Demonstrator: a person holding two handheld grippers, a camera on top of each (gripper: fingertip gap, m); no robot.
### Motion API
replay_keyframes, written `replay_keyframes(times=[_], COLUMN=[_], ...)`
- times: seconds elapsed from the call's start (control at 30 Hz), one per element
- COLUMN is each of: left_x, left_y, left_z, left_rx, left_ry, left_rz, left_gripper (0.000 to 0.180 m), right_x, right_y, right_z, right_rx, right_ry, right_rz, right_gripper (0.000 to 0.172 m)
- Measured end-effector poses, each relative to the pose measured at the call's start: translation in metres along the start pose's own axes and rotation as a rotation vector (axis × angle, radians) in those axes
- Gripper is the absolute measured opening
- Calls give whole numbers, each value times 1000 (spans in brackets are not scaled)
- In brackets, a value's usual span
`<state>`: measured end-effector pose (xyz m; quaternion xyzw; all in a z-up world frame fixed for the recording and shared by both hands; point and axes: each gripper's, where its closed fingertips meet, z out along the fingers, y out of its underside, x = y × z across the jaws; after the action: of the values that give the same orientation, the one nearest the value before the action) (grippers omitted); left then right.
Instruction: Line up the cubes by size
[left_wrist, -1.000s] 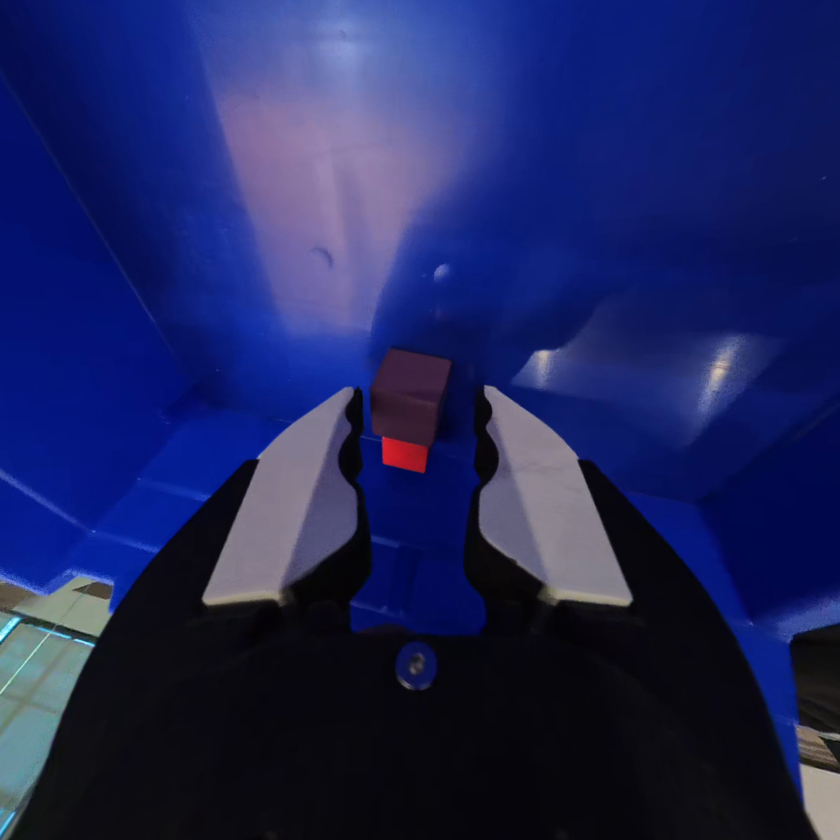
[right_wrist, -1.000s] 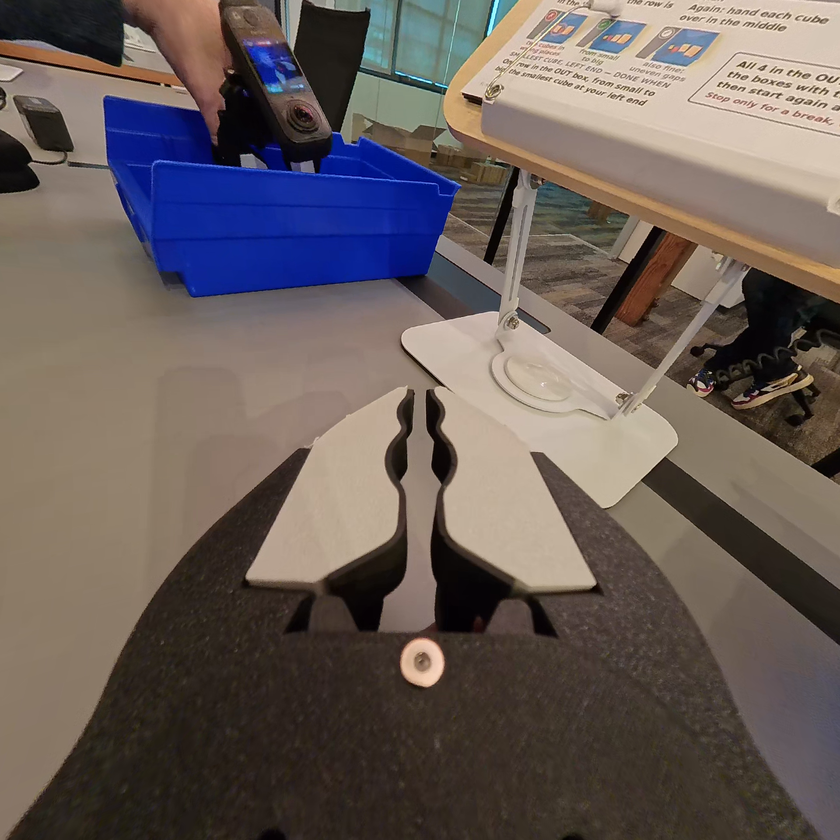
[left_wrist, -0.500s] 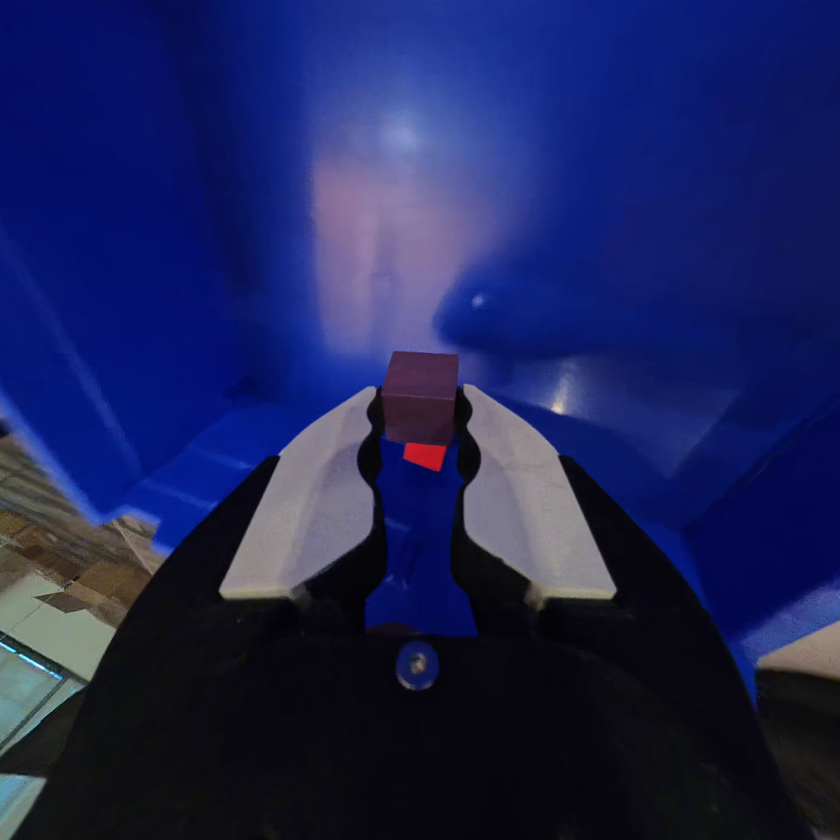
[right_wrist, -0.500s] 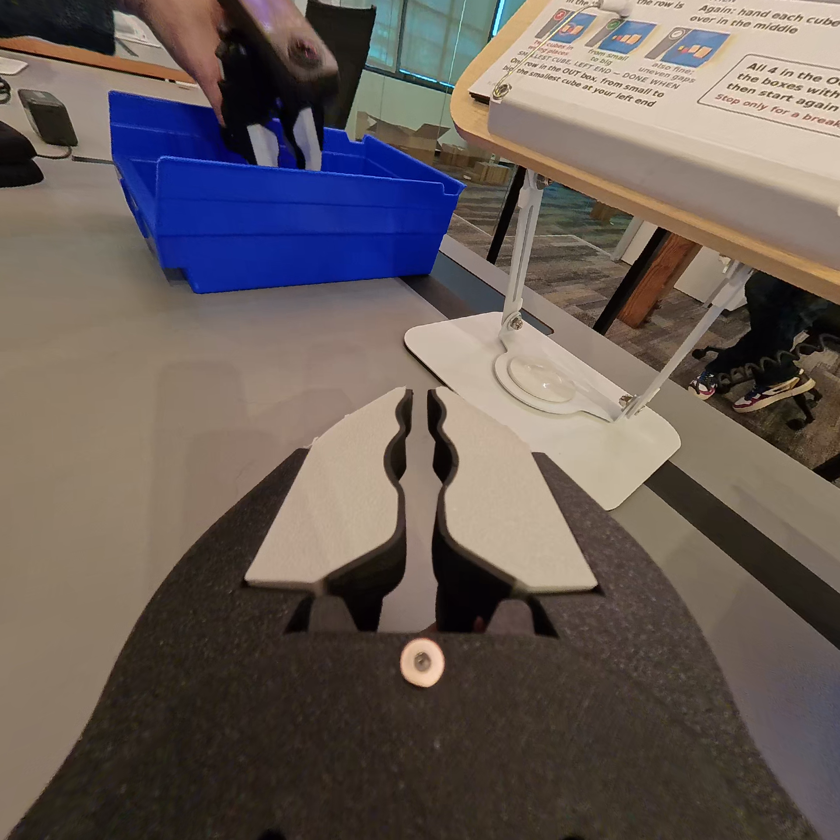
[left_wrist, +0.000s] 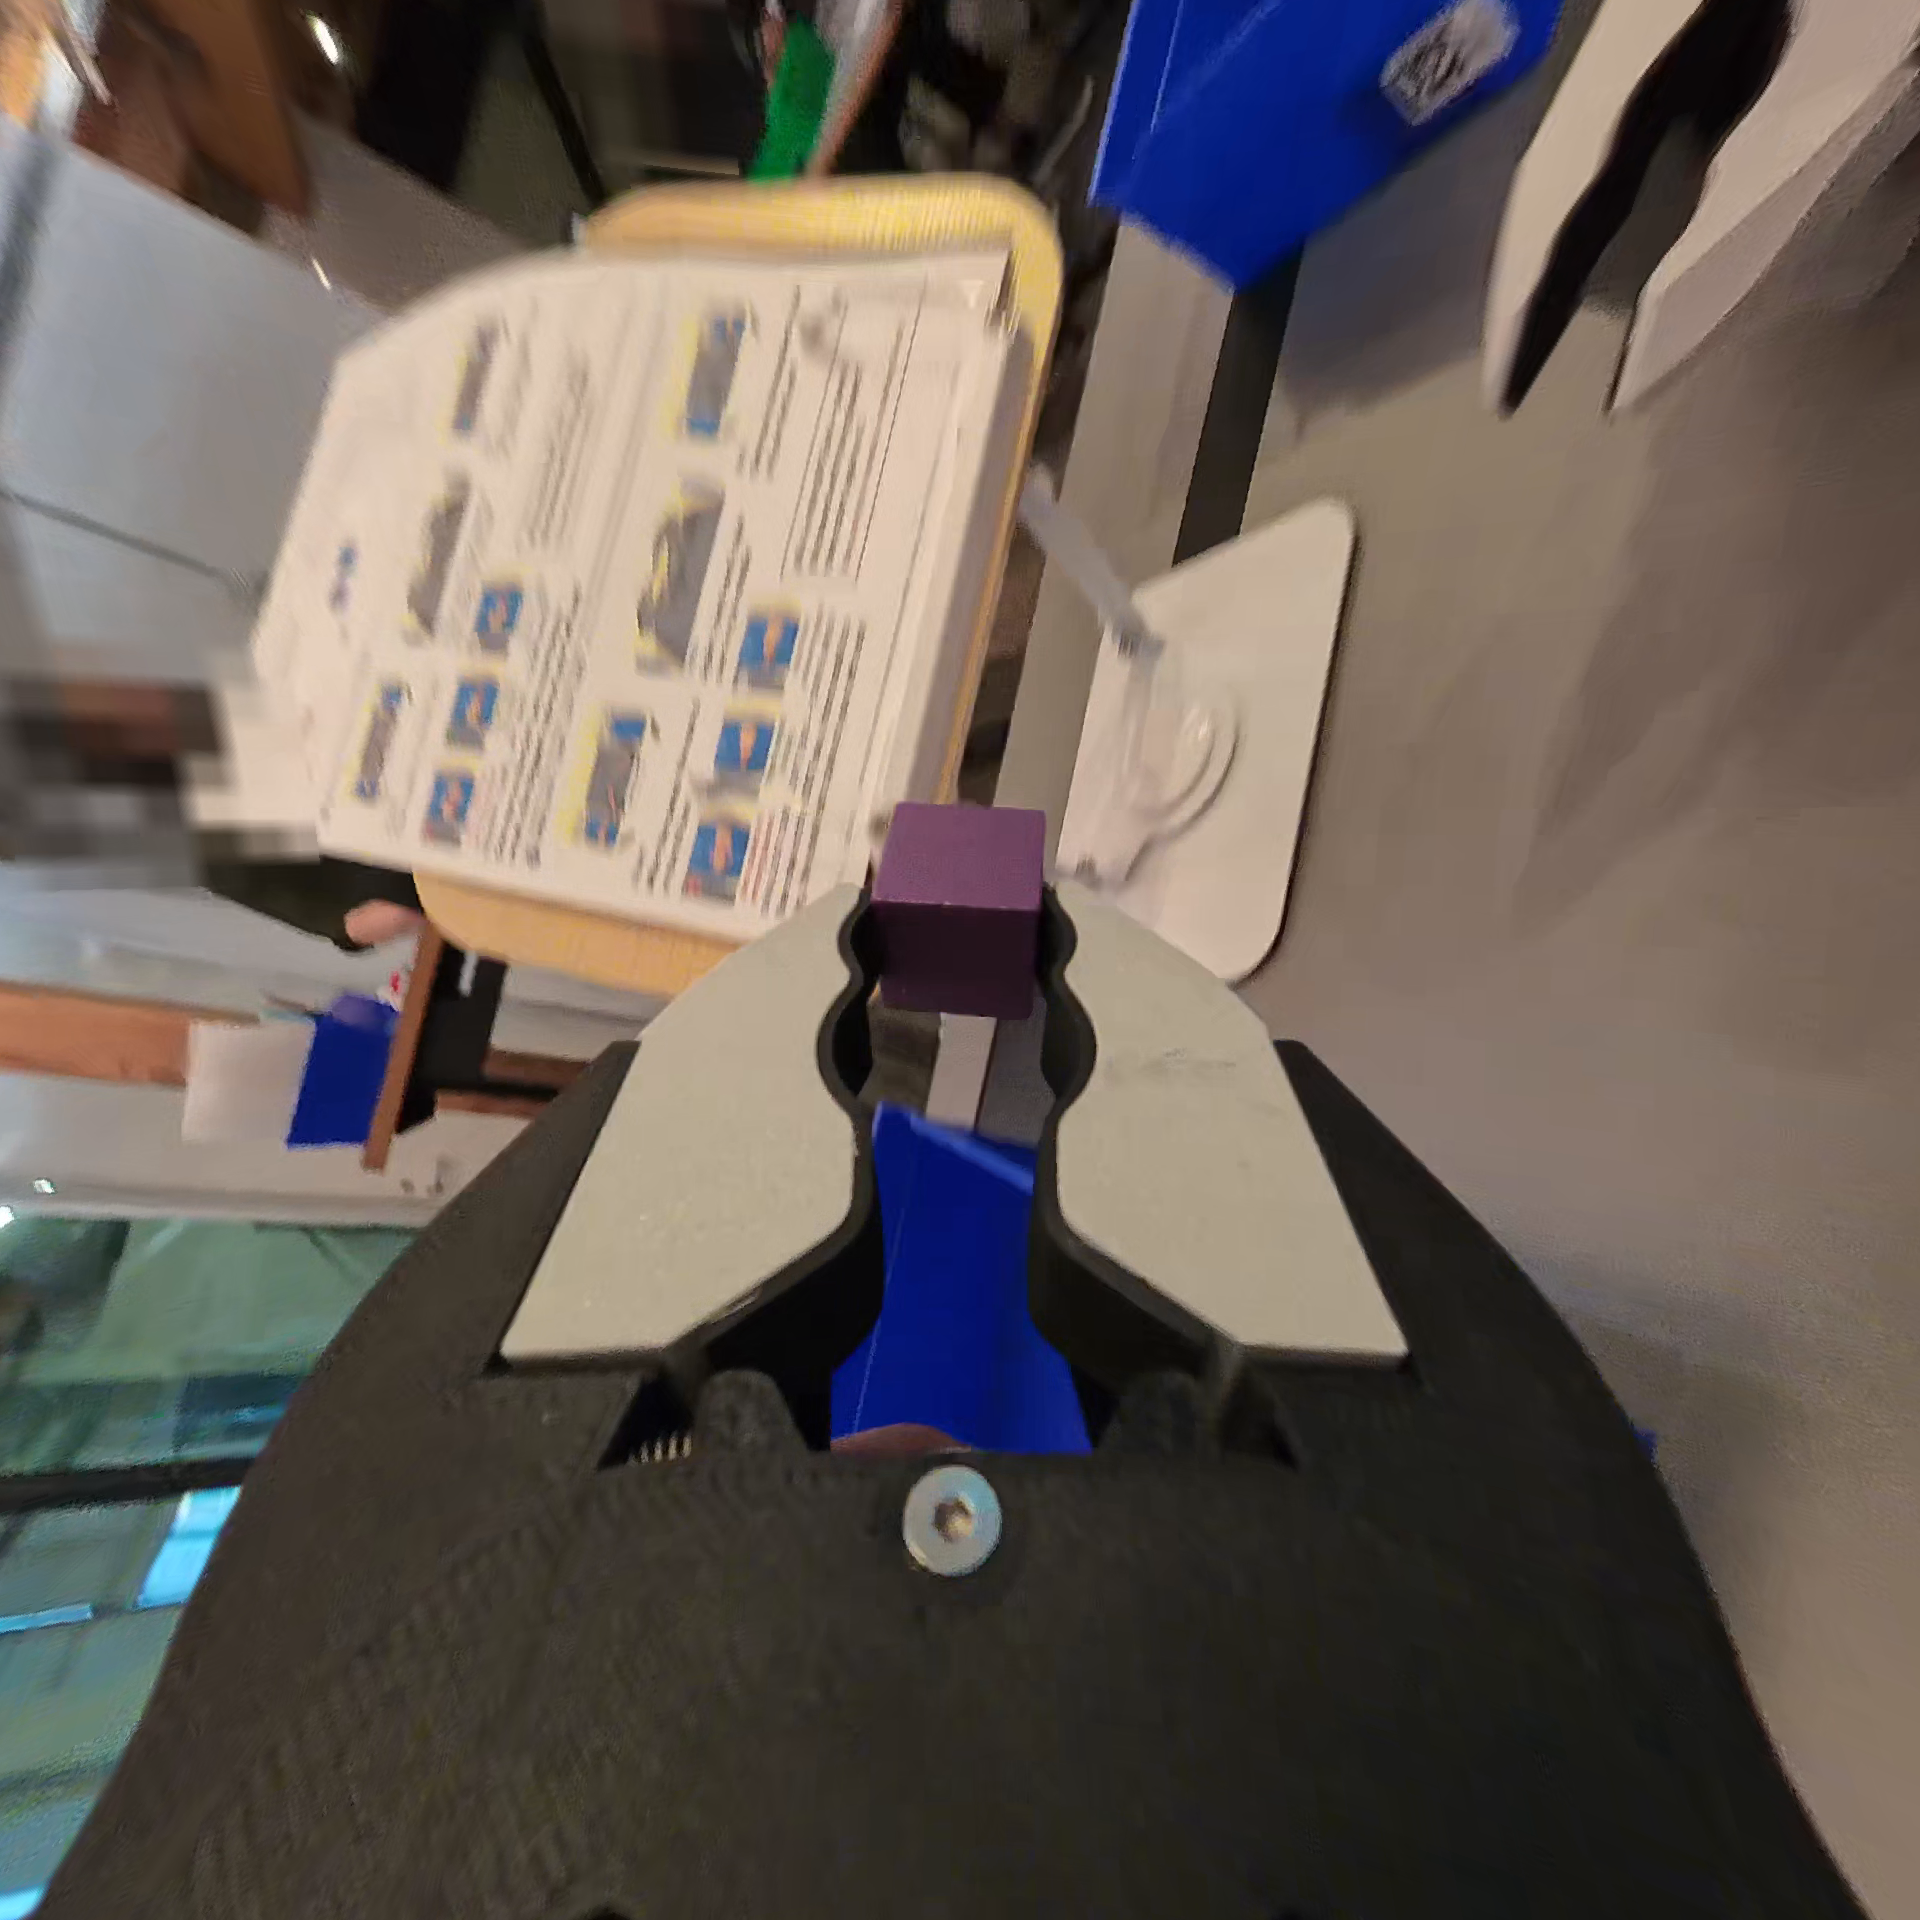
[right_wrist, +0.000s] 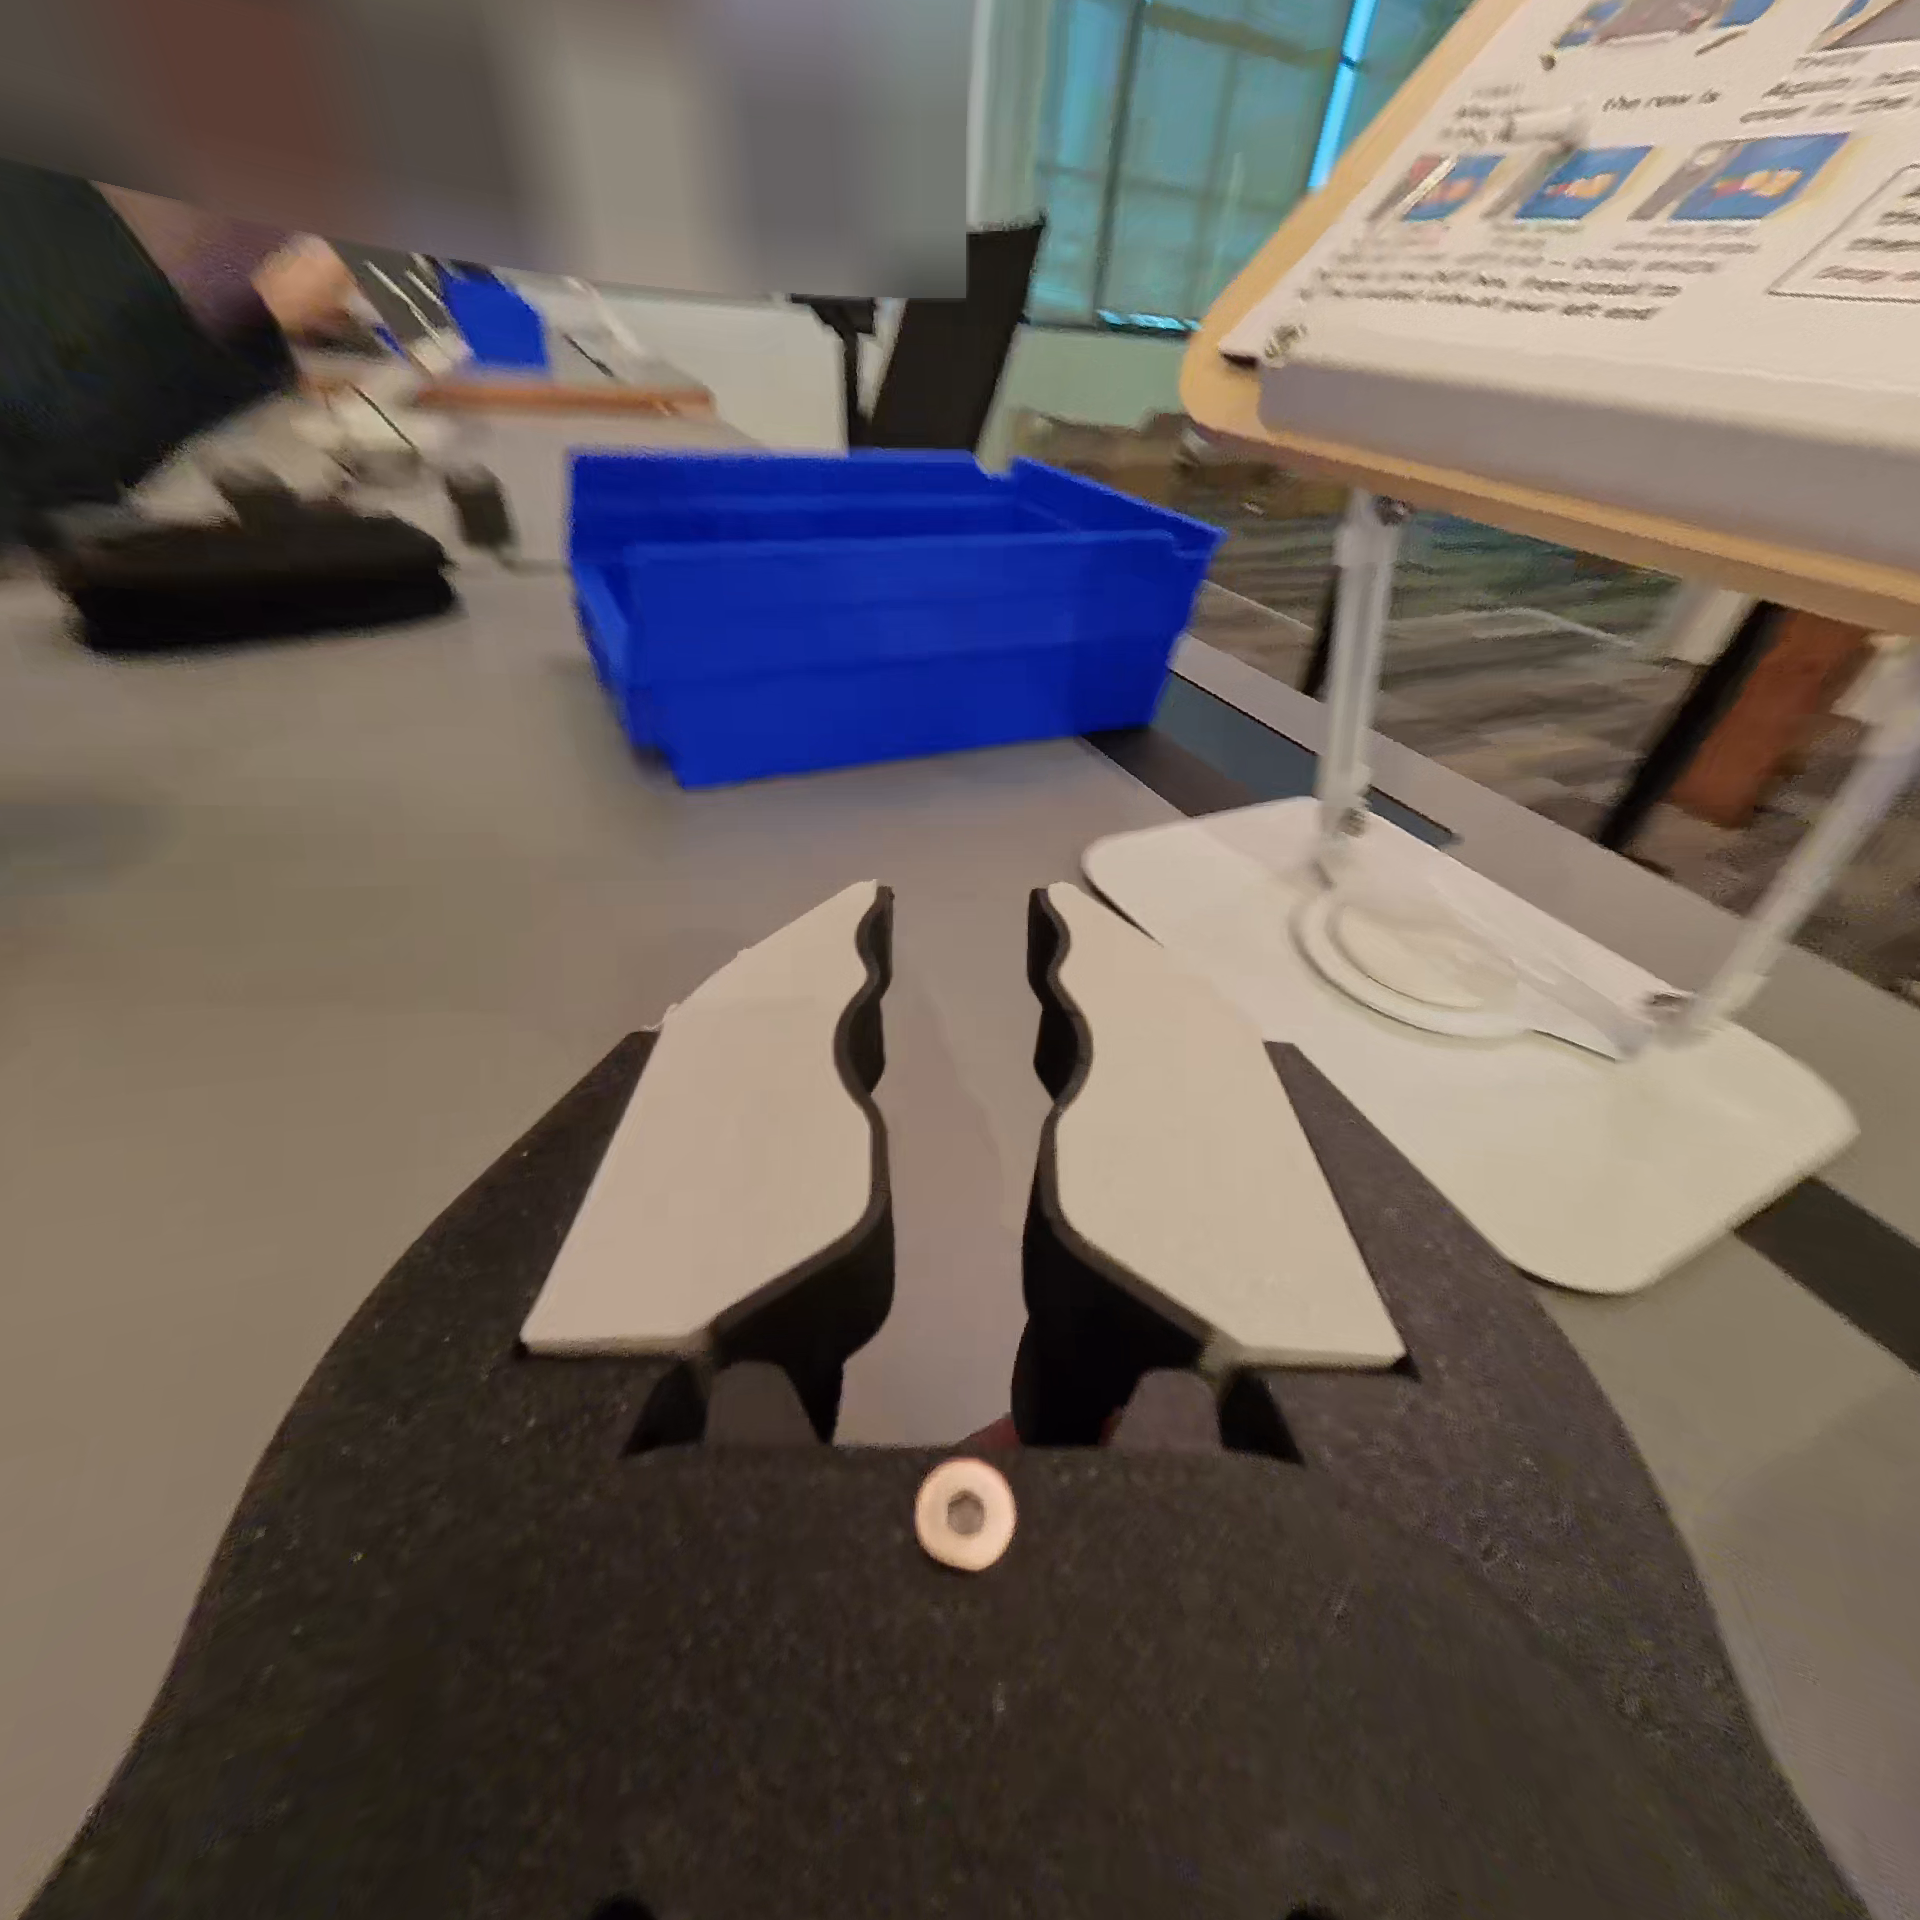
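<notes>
Purple cube is sitting clamped between my left gripper's pads, in the air above the grey table. My right gripper is waiting with jaws narrowly parted, holding nothing. I am seeing no row yet, so I judge the task is early. I cannot see inside the blue bin.

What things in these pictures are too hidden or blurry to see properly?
- Other cubes: none visible; the bin wall hides its inside in the right wrist view.
- Sheet: motion-blurred in the left wrist view.
- Right tool: cut off by the left view's top edge.
- Purple cube: its underside is hidden.
</notes>
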<state>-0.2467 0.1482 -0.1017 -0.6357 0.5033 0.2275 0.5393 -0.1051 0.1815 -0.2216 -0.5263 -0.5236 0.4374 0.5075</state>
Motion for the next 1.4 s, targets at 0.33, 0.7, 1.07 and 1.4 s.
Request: replay_keyframes(times=[0.33,0.7,1.07,1.4], left_x=[68,101,110,109], left_y=[-111,-145,-148,-151], left_z=[22,33,35,34], left_rx=[223,290,300,322], left_ry=[-45,-2,10,1], left_rz=[213,293,310,291], left_gripper=[28,28,28,33], right_x=[-37,-65,-69,-71], right_y=[-71,-102,-97,-99], right_z=[-30,-41,-40,-42], right_rx=[331,343,304,308], right_ry=[-451,-620,-650,-671], right_rz=[349,347,356,359], right_gripper=[49,51,31,28])
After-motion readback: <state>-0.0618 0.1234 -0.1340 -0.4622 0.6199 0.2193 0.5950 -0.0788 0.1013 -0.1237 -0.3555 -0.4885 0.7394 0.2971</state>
